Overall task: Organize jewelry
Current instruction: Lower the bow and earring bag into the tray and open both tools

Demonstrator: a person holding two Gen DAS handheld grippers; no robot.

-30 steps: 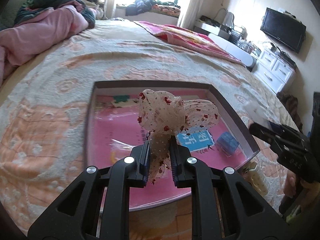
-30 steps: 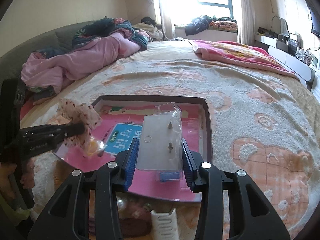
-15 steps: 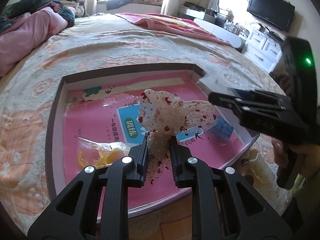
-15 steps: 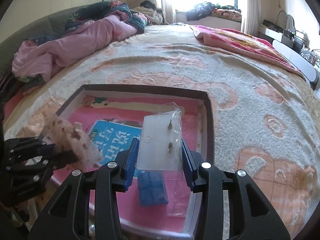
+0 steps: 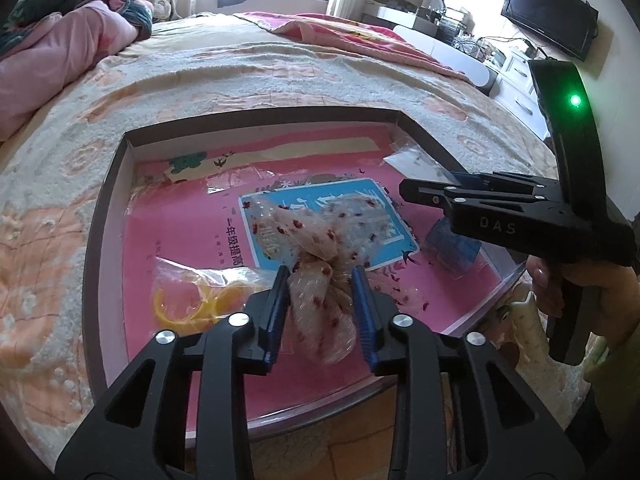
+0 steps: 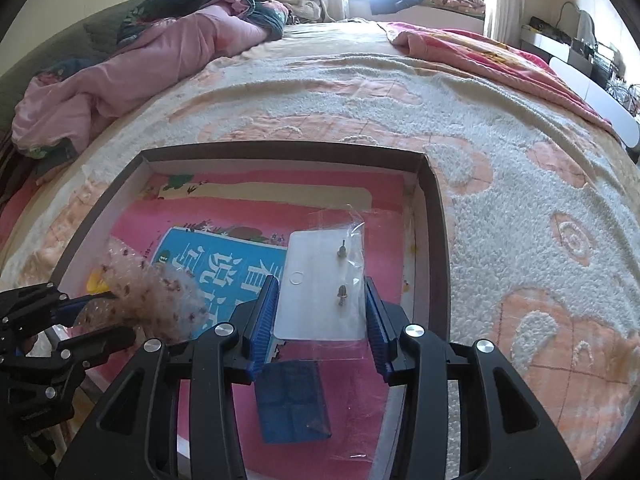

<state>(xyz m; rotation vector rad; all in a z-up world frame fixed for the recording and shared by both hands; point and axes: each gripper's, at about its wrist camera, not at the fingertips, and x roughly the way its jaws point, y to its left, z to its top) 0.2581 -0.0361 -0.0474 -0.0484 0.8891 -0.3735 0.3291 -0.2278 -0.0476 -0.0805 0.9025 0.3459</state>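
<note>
A sheer bow (image 5: pixel 320 236) with red dots lies in the shallow brown-rimmed box (image 5: pixel 256 114). Its tail sits between the blue pads of my left gripper (image 5: pixel 320 300), whose jaws are opening and stand a little apart from the fabric. My right gripper (image 6: pixel 320 312) is shut on a clear bag holding a white earring card (image 6: pixel 316 280) with two studs, held over the box's right side (image 6: pixel 434 240). In the left wrist view the right gripper (image 5: pixel 404 192) reaches in from the right, held by a hand (image 5: pixel 580 284).
Inside the box lie a pink book with a blue label (image 5: pixel 280 208), a clear bag of yellow hair ties (image 5: pixel 192 296) and a small blue packet (image 6: pixel 292 400). The box rests on a cream and orange bedspread (image 6: pixel 520 200). A pink quilt (image 6: pixel 140 64) lies at the far left.
The left jaws have spread and the bow has sunk onto the box floor. The right gripper has moved forward and down over the box with the earring bag still in it.
</note>
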